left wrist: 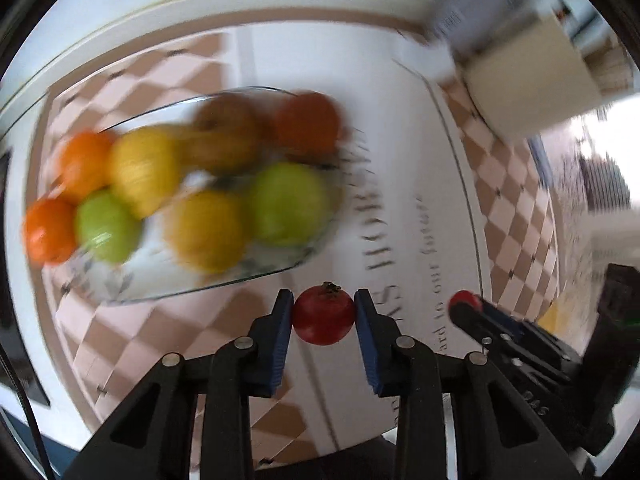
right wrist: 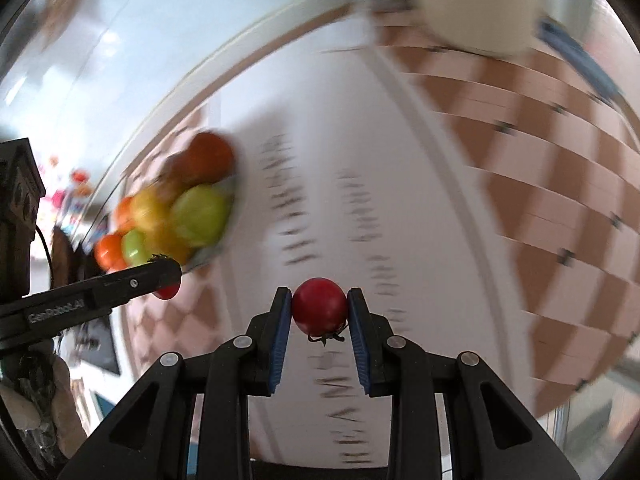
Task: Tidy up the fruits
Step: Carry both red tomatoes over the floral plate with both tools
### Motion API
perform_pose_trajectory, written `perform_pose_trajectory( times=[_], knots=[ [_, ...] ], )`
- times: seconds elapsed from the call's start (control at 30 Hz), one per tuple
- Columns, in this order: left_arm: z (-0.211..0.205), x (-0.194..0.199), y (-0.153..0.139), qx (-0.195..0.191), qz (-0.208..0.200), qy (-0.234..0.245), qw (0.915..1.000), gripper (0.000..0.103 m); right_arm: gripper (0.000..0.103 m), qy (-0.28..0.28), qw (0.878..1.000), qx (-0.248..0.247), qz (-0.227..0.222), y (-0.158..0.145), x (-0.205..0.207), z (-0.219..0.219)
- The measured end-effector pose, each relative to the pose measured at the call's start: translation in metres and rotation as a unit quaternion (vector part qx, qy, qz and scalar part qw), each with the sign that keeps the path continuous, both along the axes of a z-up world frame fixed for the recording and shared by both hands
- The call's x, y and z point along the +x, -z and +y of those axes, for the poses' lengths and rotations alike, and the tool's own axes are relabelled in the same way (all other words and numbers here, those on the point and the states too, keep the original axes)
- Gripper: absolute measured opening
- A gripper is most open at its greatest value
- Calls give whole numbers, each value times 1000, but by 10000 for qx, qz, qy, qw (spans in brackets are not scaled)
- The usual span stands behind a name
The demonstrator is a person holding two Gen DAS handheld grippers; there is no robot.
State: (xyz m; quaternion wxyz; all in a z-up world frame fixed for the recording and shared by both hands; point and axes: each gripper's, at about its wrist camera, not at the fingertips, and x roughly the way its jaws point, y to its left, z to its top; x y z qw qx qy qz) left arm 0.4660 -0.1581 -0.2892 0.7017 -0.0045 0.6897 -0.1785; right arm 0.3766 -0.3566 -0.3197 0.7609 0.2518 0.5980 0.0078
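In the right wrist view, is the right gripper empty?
No: the right gripper is shut on a small red tomato, its blue pads pressing both sides of it.

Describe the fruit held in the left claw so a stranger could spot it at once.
Start at the glass bowl heaped with orange, yellow and green fruit on the checked tablecloth. Nearer the camera, the left claw is shut on a small red tomato between its blue pads. Unlike the right claw's tomato, its dark stem points away from the camera.
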Motion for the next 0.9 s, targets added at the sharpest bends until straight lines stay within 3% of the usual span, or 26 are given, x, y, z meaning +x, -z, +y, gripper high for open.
perform_pose_trajectory(
  times=[0.17,0.27,0.43,0.6,0.83,0.9],
  knots=[
    [77,9,-8,-108,2,-1063,9943,29,31,-912,9953,329,4,11,43,76],
    [124,16,0,-324,223,-1756,9837,29,31,-1248,9909,495,44,21,60,117],
    [164,25,22,-549,493,-2453,9666,28,31,-1529,9870,501,27,34,78,164],
    [174,32,35,-677,658,-2629,9602,29,31,-1674,9856,244,-22,42,93,189],
    [170,45,43,-565,691,-2470,9649,29,32,-1720,9850,156,33,46,106,200],
    [170,47,46,-541,765,-2462,9647,29,44,-1734,9848,94,75,46,107,201]
  ],
)
